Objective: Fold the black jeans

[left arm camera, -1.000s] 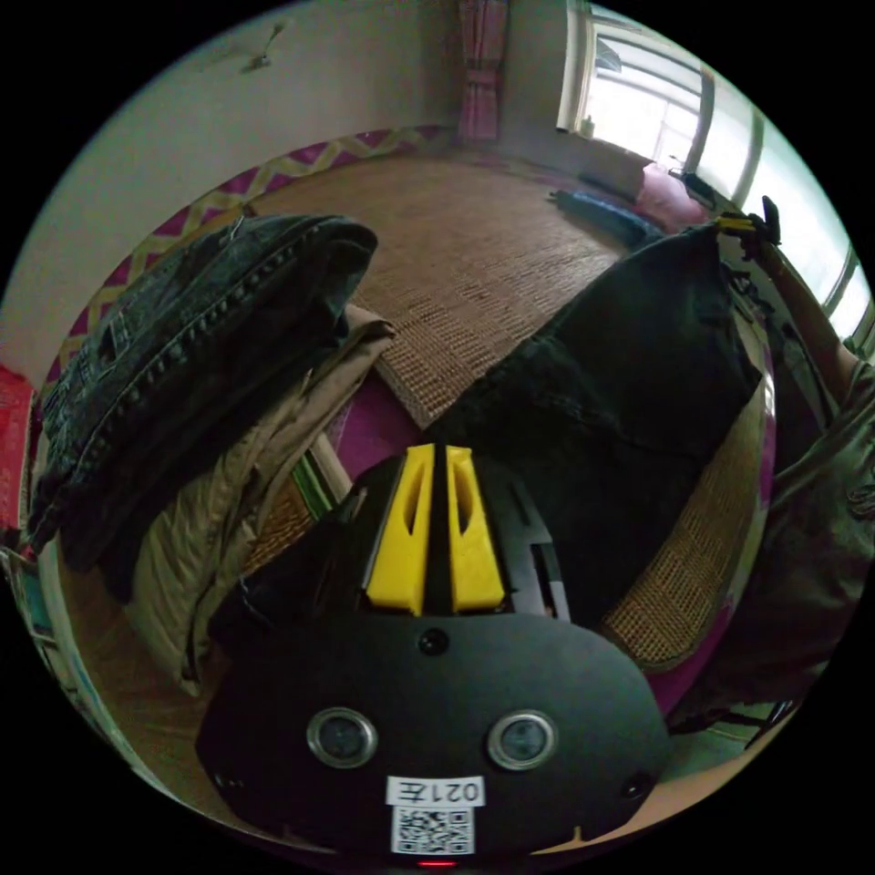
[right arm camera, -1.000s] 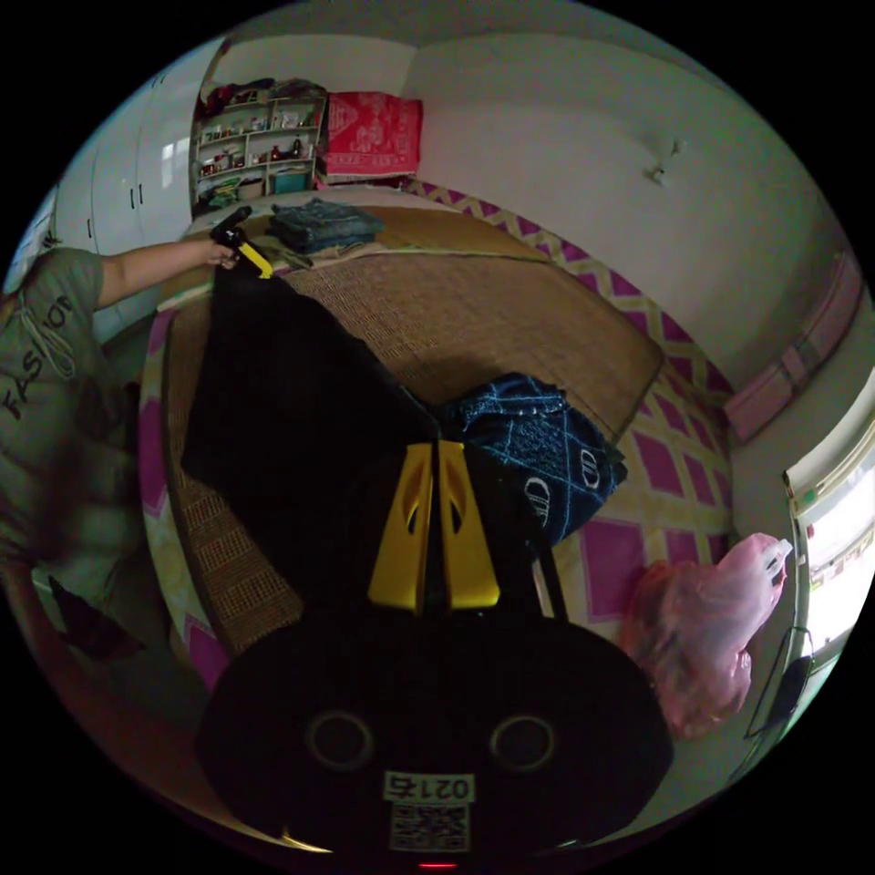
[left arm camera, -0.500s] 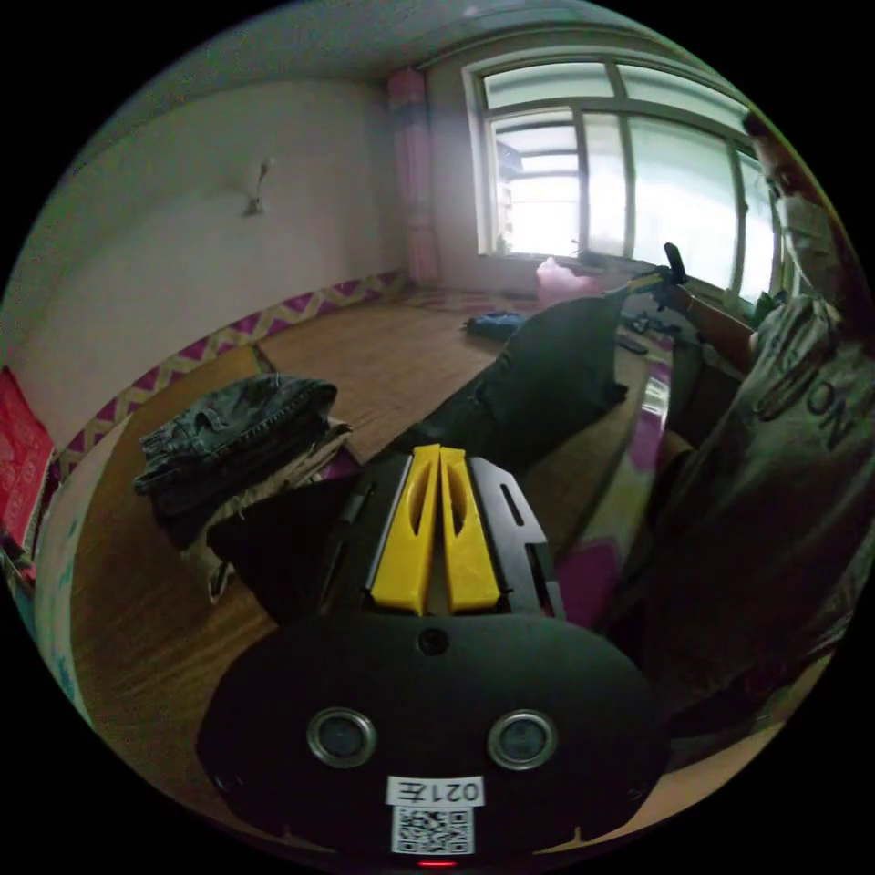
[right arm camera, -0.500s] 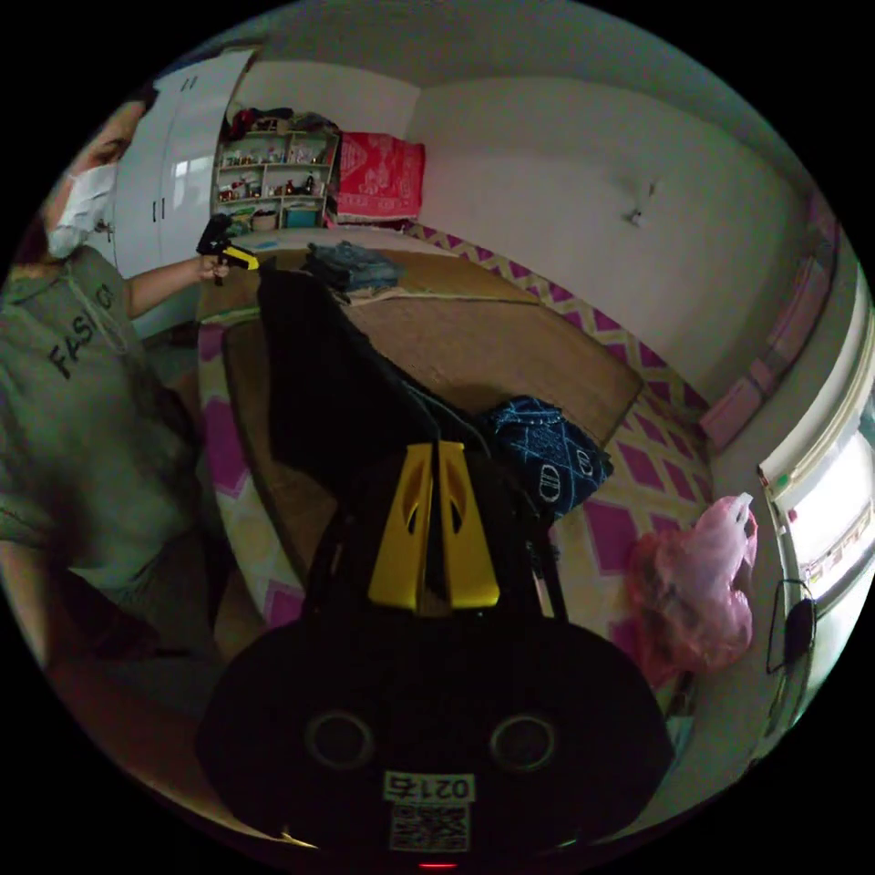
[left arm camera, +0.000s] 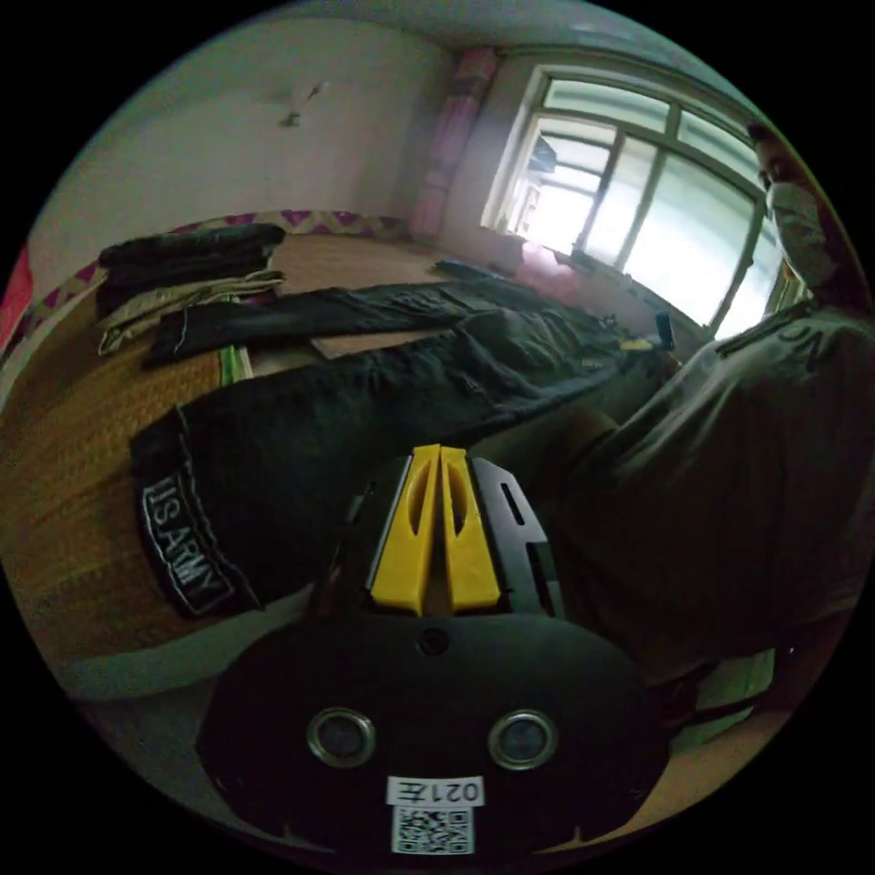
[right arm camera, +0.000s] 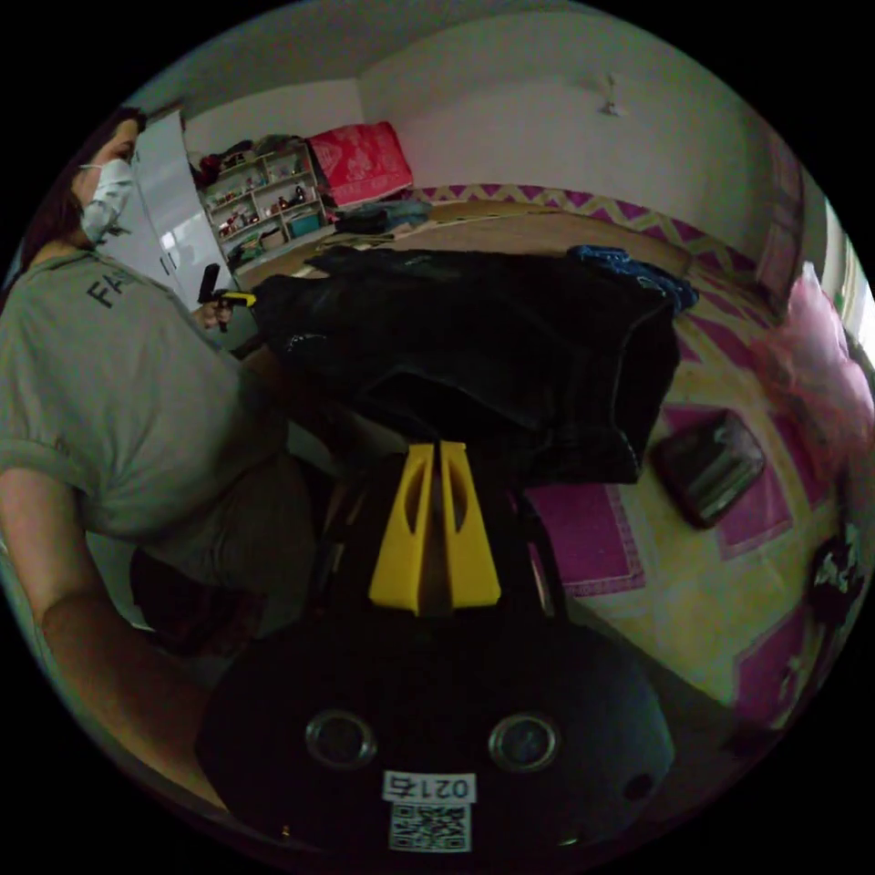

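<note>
You've got the black jeans spread flat across centre frame (prob. to square them before folding), w/ left gripper jaws closed by a leg hem and right gripper closed at the waist, grip unclear.

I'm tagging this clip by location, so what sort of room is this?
Most likely a bedroom or living room in a home. A woven mat covers a wide raised platform where the black jeans lie spread out, folded clothes are stacked near the wall, and cluttered shelves stand at the far end.
</note>
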### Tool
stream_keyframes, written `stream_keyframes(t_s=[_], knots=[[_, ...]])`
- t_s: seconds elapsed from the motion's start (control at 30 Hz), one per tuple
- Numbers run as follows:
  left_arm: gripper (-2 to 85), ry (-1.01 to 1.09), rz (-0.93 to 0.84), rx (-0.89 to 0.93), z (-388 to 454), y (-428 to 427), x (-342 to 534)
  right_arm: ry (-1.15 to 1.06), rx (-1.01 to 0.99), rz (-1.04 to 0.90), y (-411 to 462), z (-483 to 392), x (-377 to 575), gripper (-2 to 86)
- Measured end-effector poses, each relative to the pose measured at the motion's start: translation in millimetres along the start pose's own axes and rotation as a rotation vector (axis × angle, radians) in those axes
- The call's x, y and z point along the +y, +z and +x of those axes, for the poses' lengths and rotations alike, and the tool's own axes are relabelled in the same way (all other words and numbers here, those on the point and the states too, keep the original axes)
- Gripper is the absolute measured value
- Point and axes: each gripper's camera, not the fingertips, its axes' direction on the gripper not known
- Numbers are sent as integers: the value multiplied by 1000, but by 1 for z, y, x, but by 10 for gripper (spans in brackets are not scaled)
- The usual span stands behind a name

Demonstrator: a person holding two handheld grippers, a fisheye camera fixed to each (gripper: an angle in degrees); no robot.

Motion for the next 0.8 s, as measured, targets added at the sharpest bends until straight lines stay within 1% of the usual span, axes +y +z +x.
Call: stream_keyframes(t_s=[0.07,0.1,0.13,0.17,0.2,0.23,0.27,0.3,0.37,0.4,0.43,0.5,0.57,0.63,0.67,0.7,0.73,0.8], knots=[[-6,-54,51,-17,-3,-16,8,29,-6,-17,8,8,-3,5],[-4,-81,132,-10,-5,-35,13,45,-11,-45,12,12,-7,9],[1,-135,220,-42,-10,-56,17,59,-22,-53,9,14,-13,15],[4,-167,251,-81,-12,-65,19,68,-30,-57,5,15,-16,18],[27,-240,279,-203,-19,-82,20,80,-51,-77,-5,17,-25,25],[49,-295,258,-333,-25,-93,19,69,-62,-78,-23,15,-37,32],[59,-316,234,-378,-30,-97,17,57,-63,-68,-34,13,-45,35],[74,-363,174,-441,-41,-101,13,27,-54,-26,-57,10,-63,44],[83,-391,97,-474,-56,-101,9,2,-25,65,-86,11,-93,62],[80,-422,15,-462,-67,-96,7,-3,-18,116,-95,15,-116,72],[69,-415,29,-490,-70,-97,8,-9,-18,125,-94,20,-141,72],[48,-427,13,-511,-75,-102,6,19,18,87,-79,31,-176,63],[17,-451,-7,-491,-82,-109,2,46,75,37,-56,44,-199,31],[-4,-436,-21,-513,-89,-114,-7,122,196,-89,-19,70,-213,3],[-5,-426,-28,-520,-92,-115,-10,126,227,-122,-11,75,-214,1],[-7,-428,-46,-505,-99,-117,-14,121,269,-206,5,85,-216,-3],[-8,-440,-47,-489,-107,-120,-16,109,276,-153,-4,89,-217,-4],[-9,-446,-50,-475,-114,-122,-17,121,260,-147,-12,98,-221,-5]])
